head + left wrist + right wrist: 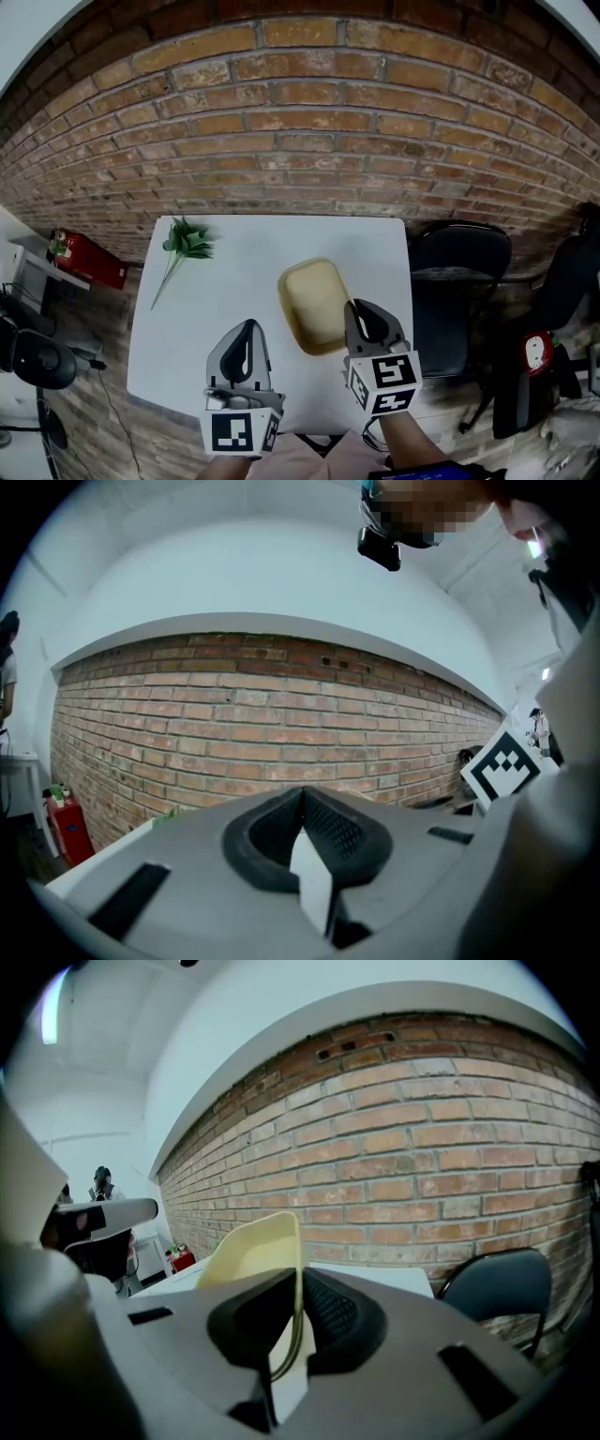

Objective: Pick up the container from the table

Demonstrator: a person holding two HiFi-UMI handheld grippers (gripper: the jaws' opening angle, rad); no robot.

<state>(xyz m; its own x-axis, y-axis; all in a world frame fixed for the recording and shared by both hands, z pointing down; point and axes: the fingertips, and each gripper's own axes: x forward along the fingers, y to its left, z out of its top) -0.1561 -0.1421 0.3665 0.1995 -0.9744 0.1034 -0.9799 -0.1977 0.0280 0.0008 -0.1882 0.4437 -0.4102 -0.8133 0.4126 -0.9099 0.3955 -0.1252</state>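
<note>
Two tongs: right tongs (359, 311) pinch the rim of the yellow container (312, 298) (tilted upward); left tongs (246, 328) closed, empty

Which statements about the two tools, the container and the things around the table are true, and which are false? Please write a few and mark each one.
1. The right tool is shut on the rim of the yellow container. True.
2. The left tool holds the green sprig. False: its jaws are together with nothing between them, and the sprig lies on the table, at its far corner on the left tool's side.
3. The container is round and blue. False: it is pale yellow, oblong, with rounded corners.
4. A dark chair stands beside the table on the right tool's side. True.
</note>
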